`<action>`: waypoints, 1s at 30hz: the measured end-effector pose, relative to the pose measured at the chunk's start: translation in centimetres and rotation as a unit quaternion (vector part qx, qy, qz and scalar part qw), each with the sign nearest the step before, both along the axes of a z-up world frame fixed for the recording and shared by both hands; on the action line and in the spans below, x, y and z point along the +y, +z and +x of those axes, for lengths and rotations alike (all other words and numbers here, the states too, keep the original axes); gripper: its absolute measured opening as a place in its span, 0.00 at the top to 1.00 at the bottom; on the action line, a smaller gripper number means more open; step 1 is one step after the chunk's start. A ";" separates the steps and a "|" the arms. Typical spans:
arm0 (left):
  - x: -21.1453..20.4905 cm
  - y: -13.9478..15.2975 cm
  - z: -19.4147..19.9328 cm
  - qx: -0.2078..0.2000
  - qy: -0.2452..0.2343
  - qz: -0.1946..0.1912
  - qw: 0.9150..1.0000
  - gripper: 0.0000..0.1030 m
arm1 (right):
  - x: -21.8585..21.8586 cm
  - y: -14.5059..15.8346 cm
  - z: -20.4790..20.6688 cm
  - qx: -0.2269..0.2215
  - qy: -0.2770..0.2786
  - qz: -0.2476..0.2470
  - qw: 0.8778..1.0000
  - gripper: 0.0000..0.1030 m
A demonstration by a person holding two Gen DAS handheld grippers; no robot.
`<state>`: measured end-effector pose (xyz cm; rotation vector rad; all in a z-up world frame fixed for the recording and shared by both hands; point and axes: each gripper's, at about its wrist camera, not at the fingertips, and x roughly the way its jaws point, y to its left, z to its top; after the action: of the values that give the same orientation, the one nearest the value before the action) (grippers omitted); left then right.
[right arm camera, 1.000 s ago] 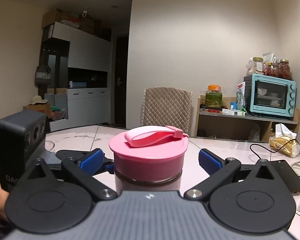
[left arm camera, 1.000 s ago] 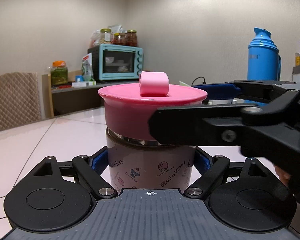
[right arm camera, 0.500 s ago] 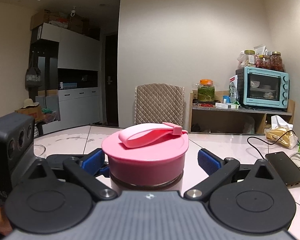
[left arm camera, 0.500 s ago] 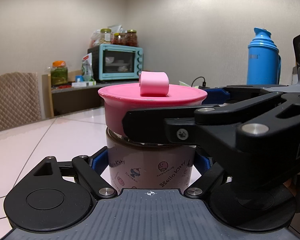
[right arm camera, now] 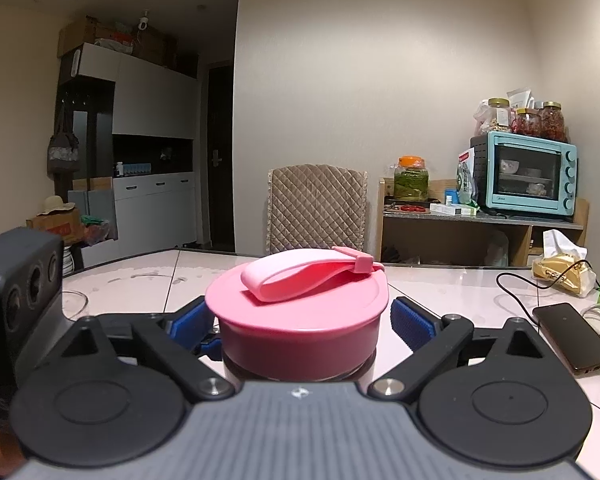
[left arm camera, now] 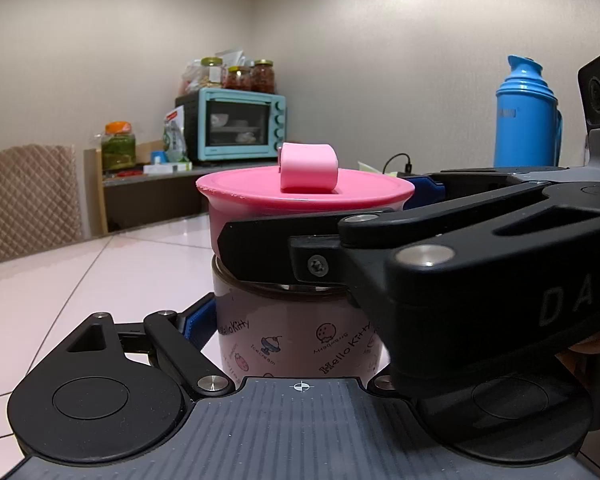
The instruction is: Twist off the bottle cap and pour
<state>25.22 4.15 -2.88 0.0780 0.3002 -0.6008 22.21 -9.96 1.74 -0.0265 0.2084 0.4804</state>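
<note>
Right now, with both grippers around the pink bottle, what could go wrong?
1. The right gripper is open, its blue pads apart from the pink cap; closing off-centre could slip.
2. The left gripper holds the bottle body low, so twisting may turn the whole bottle.
3. The phone and its cable lie close by; a spill may reach them.

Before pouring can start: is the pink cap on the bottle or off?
On: the pink cap sits level atop the bottle, with no visible gap.
</note>
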 end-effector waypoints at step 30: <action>-0.4 0.1 -0.1 0.001 0.000 -0.001 1.000 0.13 | -1.9 -0.2 1.4 -0.027 0.111 -0.026 0.993 0.18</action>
<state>25.15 3.76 -2.80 0.0754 0.3016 -0.6017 23.65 -11.90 1.58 -0.1140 0.1647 0.6945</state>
